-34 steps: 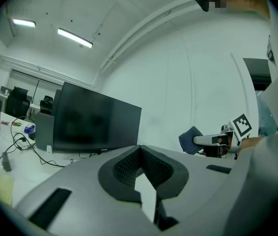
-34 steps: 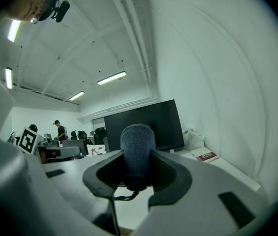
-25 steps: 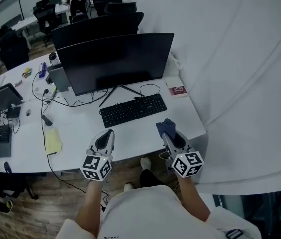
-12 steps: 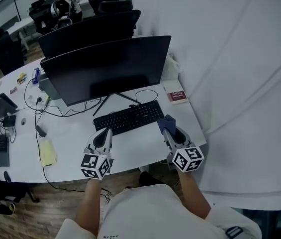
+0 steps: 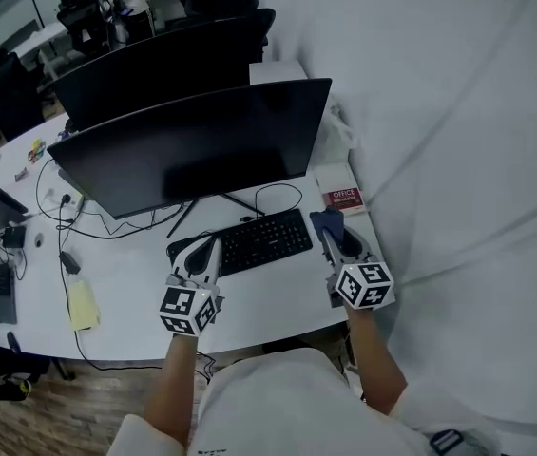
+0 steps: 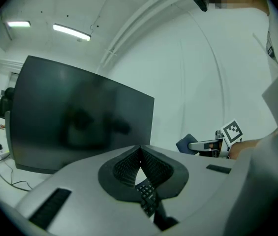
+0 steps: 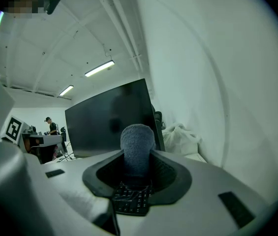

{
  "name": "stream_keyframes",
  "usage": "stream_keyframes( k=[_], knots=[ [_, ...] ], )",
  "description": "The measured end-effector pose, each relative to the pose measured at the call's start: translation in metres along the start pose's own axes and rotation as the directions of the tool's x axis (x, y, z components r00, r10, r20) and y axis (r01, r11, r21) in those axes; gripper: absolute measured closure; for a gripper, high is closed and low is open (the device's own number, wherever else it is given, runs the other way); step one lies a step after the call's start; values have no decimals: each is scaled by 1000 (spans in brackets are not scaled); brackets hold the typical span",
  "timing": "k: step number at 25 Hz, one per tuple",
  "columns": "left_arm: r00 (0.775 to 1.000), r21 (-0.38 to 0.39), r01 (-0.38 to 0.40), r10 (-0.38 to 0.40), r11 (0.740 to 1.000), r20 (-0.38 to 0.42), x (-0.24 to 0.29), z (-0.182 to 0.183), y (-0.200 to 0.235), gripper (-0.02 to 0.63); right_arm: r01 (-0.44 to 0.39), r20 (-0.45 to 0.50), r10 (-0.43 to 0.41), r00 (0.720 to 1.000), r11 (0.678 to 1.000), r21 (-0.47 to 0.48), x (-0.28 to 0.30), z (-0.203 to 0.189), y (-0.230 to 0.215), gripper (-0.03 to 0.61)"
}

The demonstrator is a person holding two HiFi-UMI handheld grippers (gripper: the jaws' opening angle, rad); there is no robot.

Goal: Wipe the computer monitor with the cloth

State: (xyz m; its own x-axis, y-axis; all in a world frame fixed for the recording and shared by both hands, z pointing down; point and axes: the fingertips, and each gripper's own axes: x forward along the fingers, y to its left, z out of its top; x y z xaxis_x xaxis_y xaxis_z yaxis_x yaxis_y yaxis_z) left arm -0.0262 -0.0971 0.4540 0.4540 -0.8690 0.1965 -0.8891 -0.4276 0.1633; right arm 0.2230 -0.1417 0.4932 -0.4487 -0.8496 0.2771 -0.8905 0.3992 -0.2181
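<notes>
A wide black monitor stands on the white desk, its screen dark; it also shows in the left gripper view and the right gripper view. My right gripper is shut on a folded blue cloth, held over the desk just right of the black keyboard; the cloth sticks up between the jaws. My left gripper hovers above the keyboard's left end, shut and empty.
A red-and-white box lies by the wall right of the monitor. Cables run under the monitor stand. A yellow pad lies at the left. A second monitor stands behind. A curved white wall borders the right.
The view has shifted toward the monitor, which looks closer. Both grippers moved forward: the left now over the keyboard's left end, the right with the cloth nearer the red box.
</notes>
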Motion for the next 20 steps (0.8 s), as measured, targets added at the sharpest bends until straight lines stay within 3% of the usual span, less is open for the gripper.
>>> stream_keyframes(
  k=[7, 13, 16, 20],
  knots=[
    [1000, -7, 3, -3, 1000, -15, 62, -2, -13, 609, -23, -43, 24, 999, 999, 23, 50, -6, -47, 443],
    [1000, -6, -10, 10, 1000, -28, 106, -7, -22, 609, -20, -82, 29, 996, 994, 104, 93, -26, -84, 443],
    [999, -6, -18, 17, 1000, -36, 120, -12, -25, 609, -8, -91, 26, 996, 981, 196, 111, -39, -102, 443],
    [998, -3, -40, 39, 999, -44, 134, -18, -21, 609, 7, -81, 23, 996, 937, 349, 135, -52, -119, 443]
  ],
)
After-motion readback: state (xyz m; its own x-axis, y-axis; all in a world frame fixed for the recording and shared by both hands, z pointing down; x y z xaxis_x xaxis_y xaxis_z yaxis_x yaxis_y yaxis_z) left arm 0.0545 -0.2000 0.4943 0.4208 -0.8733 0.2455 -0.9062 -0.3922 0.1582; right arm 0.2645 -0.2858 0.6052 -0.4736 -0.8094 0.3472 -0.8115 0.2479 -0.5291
